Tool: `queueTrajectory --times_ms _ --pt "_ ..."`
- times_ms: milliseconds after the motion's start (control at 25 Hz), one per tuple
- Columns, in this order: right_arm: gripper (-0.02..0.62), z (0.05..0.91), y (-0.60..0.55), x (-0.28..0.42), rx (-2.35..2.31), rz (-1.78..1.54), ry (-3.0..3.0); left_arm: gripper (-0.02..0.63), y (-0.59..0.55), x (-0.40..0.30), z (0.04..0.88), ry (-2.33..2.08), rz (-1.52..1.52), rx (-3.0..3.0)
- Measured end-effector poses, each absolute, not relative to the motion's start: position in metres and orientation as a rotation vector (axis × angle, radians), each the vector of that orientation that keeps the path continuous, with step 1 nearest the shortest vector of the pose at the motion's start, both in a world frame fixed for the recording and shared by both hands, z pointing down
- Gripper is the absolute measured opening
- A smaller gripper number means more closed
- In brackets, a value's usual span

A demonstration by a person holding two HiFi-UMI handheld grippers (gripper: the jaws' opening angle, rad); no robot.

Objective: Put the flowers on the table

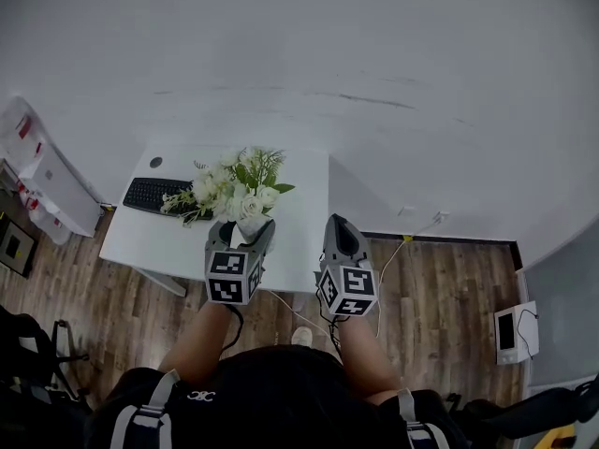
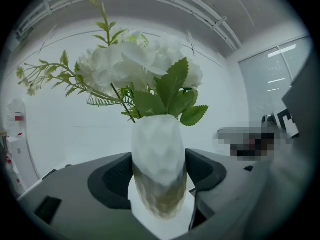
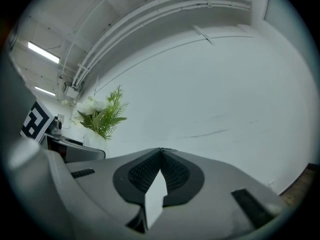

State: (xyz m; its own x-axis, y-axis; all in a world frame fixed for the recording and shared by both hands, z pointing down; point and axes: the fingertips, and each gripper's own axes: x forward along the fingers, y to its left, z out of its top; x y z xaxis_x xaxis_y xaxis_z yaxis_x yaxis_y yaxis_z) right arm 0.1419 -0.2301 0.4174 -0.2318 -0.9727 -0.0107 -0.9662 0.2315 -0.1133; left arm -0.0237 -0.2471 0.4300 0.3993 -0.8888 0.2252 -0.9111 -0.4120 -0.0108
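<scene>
1. Head view: the left gripper [image 1: 241, 230] holds a white vase [image 1: 249, 224] of white flowers [image 1: 234, 187] above the near part of the white table [image 1: 304, 181]. It is to the right of a black keyboard [image 1: 150, 195]. From this steep angle I cannot tell whether the vase's base touches the tabletop. The right gripper [image 1: 343, 227] hangs just beside it, near the table's right edge.
2. Left gripper view: the jaws stand wide, and their dark pads [image 2: 112, 176] clamp the vase [image 2: 157, 154] from both sides. The vase is upright, with blooms and green leaves [image 2: 145, 64] spreading above its mouth.
3. Right gripper view: the right gripper [image 3: 161, 151] has its jaws pressed together with nothing between them. The flowers [image 3: 97, 114] show off to the left, against the white wall.
</scene>
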Motion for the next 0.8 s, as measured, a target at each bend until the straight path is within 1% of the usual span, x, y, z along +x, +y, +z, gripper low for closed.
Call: queueTrajectory --times_ms 320,560,800 --pt "0.005 0.422 -0.283 0.186 -1.839 -0.169 2.438 0.342 -0.291 0.020 0.436 -1.652 0.346 2.499" --pt "0.005 0.428 -0.302 0.199 -1.832 -0.189 2.449 0.342 -0.308 0.038 0.440 -1.642 0.348 2.496" --pt "0.005 0.431 -0.325 0.200 -1.851 -0.160 2.446 0.342 -0.345 0.040 0.450 -1.615 0.379 2.509"
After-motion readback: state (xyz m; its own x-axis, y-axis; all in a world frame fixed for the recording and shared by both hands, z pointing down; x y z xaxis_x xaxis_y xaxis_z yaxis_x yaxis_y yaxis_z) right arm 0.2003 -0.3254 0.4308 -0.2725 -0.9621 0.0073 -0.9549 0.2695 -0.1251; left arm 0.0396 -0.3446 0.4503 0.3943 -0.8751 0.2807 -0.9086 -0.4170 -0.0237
